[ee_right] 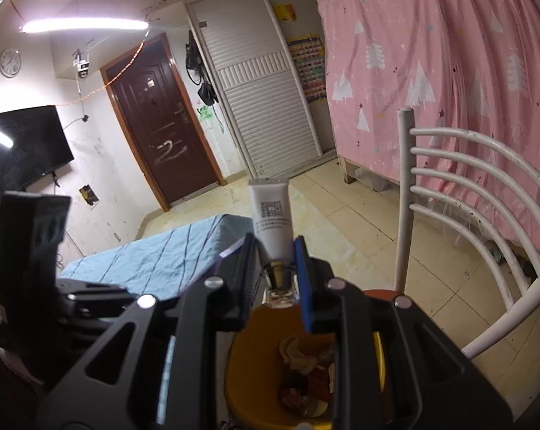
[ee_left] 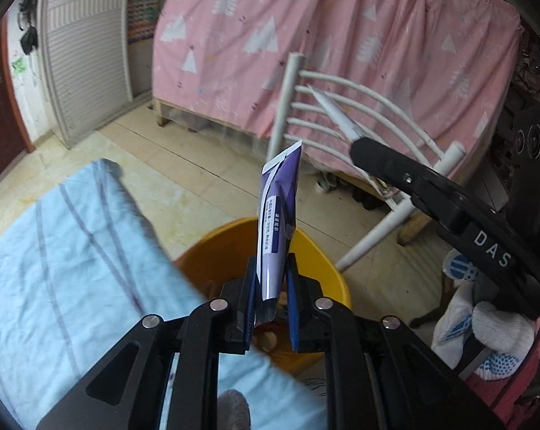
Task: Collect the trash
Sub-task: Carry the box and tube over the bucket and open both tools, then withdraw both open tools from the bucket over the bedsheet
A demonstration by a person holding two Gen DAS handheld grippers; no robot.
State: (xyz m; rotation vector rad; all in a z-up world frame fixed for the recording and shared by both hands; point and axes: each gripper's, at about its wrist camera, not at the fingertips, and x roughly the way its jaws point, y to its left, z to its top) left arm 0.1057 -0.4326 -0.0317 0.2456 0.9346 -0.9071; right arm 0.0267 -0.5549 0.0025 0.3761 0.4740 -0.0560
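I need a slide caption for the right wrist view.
Right gripper holds a white tube above the yellow bin.

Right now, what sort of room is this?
Probably a lived-in bedroom: a pink sheet draped over a wooden frame, a slatted wardrobe, a wall TV and a white chair.

Purple tube, white tube upright above yellow bin.
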